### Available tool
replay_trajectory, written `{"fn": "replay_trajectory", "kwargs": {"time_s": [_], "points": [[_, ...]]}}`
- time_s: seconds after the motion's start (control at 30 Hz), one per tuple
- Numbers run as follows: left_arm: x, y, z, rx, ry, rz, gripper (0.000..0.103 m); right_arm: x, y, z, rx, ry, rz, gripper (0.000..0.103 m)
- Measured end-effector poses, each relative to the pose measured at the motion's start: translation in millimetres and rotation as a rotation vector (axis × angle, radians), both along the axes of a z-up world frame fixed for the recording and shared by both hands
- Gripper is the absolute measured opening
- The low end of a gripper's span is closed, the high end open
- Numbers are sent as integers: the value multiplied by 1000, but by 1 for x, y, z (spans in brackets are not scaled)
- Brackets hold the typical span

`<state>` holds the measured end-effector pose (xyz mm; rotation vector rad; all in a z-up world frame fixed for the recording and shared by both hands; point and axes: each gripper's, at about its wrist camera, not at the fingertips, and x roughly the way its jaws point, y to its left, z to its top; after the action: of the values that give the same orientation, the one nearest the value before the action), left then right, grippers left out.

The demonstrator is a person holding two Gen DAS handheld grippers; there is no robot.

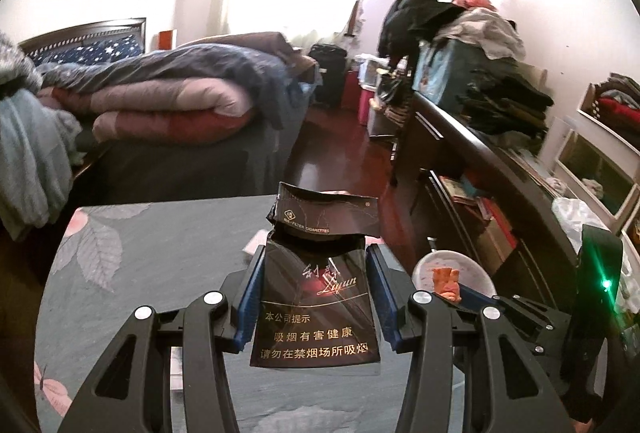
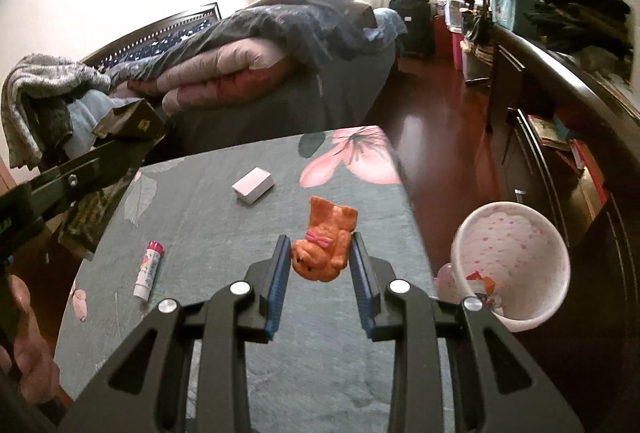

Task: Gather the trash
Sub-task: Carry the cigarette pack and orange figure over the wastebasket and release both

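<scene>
My left gripper [image 1: 315,275] is shut on a crushed black cigarette pack [image 1: 316,297] with its lid torn open, held above the table; the pack also shows at the left of the right wrist view [image 2: 128,121]. My right gripper [image 2: 320,257] is shut on a small orange toy figure [image 2: 324,245] with a pink bow, held above the table's right side; the figure also shows in the left wrist view [image 1: 446,283]. A white bin with pink dots [image 2: 516,253] stands off the table's right edge with some trash inside, also seen in the left wrist view [image 1: 472,269].
The table [image 2: 224,233] has a grey floral cloth. On it lie a small white box [image 2: 253,185] and a glue stick [image 2: 147,269]. A bed with folded quilts [image 2: 248,65] stands behind. A dark cluttered cabinet [image 2: 560,121] runs along the right, past red floor [image 2: 440,121].
</scene>
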<state>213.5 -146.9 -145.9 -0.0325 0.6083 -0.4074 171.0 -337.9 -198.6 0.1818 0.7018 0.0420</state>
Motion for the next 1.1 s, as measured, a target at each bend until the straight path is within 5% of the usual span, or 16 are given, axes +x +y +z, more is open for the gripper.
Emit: {"fn": "replay_trajectory", "kwargs": {"time_s": [0.67,1.1], "points": [[-8,-121,6,26,-22,-237,49,-44,-117,-9,42,-8,-236,31],[7,-194,-16,32,25,-366,49,-47,-186,-34,63,36,-402,31]]}}
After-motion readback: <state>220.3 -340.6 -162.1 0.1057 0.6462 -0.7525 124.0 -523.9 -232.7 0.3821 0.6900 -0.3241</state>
